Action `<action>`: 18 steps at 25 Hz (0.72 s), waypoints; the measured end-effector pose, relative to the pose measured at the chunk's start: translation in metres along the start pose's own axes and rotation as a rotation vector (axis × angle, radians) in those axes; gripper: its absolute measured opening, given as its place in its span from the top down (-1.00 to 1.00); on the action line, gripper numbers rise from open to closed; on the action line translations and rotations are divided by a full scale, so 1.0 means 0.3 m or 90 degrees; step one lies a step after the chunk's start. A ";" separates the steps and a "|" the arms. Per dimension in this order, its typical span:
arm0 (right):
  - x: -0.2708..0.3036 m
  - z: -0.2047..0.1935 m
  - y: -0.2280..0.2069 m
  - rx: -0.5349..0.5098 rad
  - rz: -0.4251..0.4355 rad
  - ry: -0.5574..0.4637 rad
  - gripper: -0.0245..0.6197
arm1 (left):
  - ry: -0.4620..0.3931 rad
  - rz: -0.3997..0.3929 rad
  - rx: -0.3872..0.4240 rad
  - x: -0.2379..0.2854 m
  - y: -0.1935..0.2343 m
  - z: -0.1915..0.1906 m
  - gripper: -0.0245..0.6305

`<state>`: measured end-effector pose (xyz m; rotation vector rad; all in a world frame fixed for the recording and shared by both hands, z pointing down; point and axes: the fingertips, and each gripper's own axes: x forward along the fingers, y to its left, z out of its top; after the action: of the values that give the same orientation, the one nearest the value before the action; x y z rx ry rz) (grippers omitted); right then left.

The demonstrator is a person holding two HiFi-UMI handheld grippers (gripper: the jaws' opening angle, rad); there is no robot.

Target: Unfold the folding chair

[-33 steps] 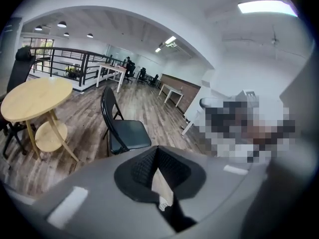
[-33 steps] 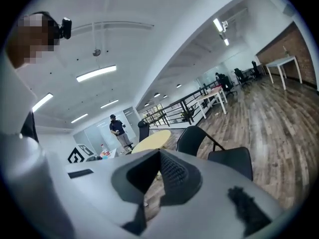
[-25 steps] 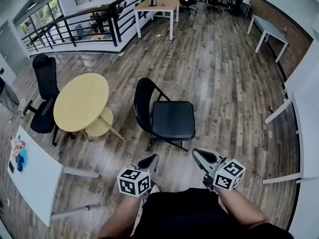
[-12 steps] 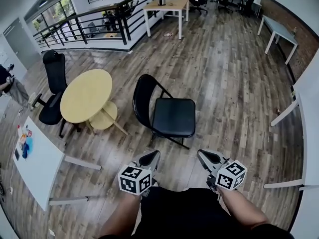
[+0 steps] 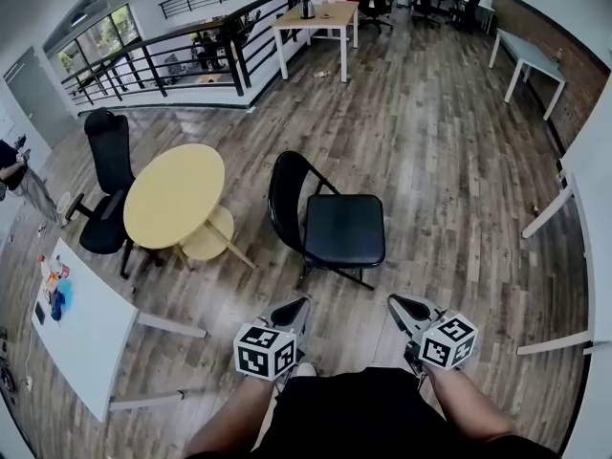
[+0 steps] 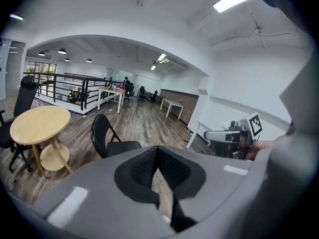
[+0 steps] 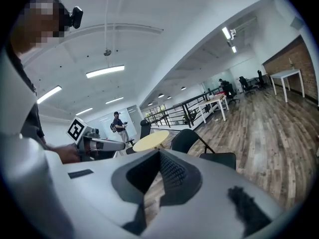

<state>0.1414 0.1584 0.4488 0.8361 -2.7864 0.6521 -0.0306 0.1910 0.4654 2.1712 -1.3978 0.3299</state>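
Observation:
The black folding chair (image 5: 335,226) stands unfolded on the wooden floor, seat flat, backrest at its left. It also shows in the left gripper view (image 6: 110,141) and the right gripper view (image 7: 209,148). My left gripper (image 5: 293,307) hangs low in front of me, shut and holding nothing, a short way short of the chair. My right gripper (image 5: 402,306) is beside it, also shut and empty. Neither touches the chair. Each gripper sees the other: the right gripper (image 6: 234,137), the left gripper (image 7: 94,144).
A round yellow table (image 5: 174,197) with a lower shelf stands left of the chair, a black office chair (image 5: 107,194) beyond it. White tables sit at the left (image 5: 81,328) and right (image 5: 588,256). A black railing (image 5: 191,51) runs along the back. A person (image 7: 117,126) stands far off.
The view has shifted, so the chair and table sit slightly further right and higher. Both grippers stay shut and have drifted a little lower in the head view. The chair itself has not moved.

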 end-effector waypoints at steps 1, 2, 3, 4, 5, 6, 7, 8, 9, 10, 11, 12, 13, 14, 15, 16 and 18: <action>0.016 -0.002 0.015 -0.007 -0.002 0.002 0.91 | 0.000 -0.001 -0.001 -0.010 0.016 -0.004 0.90; 0.028 -0.006 0.028 -0.009 -0.004 0.004 0.91 | 0.001 -0.003 -0.004 -0.018 0.030 -0.008 0.90; 0.038 -0.010 0.038 -0.007 -0.008 0.005 0.91 | 0.001 -0.005 -0.007 -0.027 0.043 -0.009 0.90; 0.046 -0.013 0.048 -0.004 -0.012 0.005 0.91 | 0.000 -0.006 -0.009 -0.037 0.054 -0.005 0.90; 0.053 -0.015 0.059 0.000 -0.014 0.006 0.91 | -0.003 -0.007 -0.010 -0.047 0.064 0.002 0.90; 0.060 -0.018 0.072 0.001 -0.014 0.008 0.91 | -0.007 -0.008 -0.011 -0.059 0.072 0.010 0.90; 0.065 -0.022 0.086 0.000 -0.014 0.012 0.91 | -0.010 -0.009 -0.013 -0.069 0.078 0.015 0.90; 0.071 -0.026 0.096 -0.003 -0.013 0.015 0.91 | -0.012 -0.010 -0.016 -0.077 0.085 0.018 0.90; 0.076 -0.028 0.102 -0.006 -0.013 0.018 0.91 | -0.014 -0.011 -0.020 -0.080 0.089 0.021 0.90; 0.082 -0.026 0.104 -0.008 -0.013 0.019 0.91 | -0.014 -0.014 -0.025 -0.079 0.092 0.023 0.90; 0.086 -0.024 0.106 -0.007 -0.014 0.019 0.91 | -0.012 -0.020 -0.031 -0.075 0.090 0.024 0.90; 0.088 -0.023 0.109 -0.003 -0.013 0.018 0.91 | -0.008 -0.028 -0.038 -0.071 0.084 0.021 0.90; 0.089 -0.025 0.111 0.004 -0.011 0.018 0.91 | -0.003 -0.038 -0.046 -0.067 0.077 0.016 0.90; 0.091 -0.028 0.114 0.015 -0.009 0.016 0.91 | 0.003 -0.046 -0.052 -0.063 0.071 0.008 0.90; 0.094 -0.035 0.114 0.027 -0.006 0.015 0.91 | 0.007 -0.050 -0.055 -0.061 0.069 -0.001 0.90; 0.098 -0.042 0.114 0.037 -0.005 0.015 0.91 | 0.011 -0.049 -0.054 -0.059 0.070 -0.010 0.90; 0.106 -0.053 0.113 0.048 -0.002 0.015 0.91 | 0.014 -0.044 -0.048 -0.056 0.078 -0.019 0.90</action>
<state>0.0967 0.1755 0.4593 0.8414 -2.7544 0.7654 -0.0585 0.1995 0.4691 2.1426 -1.2996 0.2705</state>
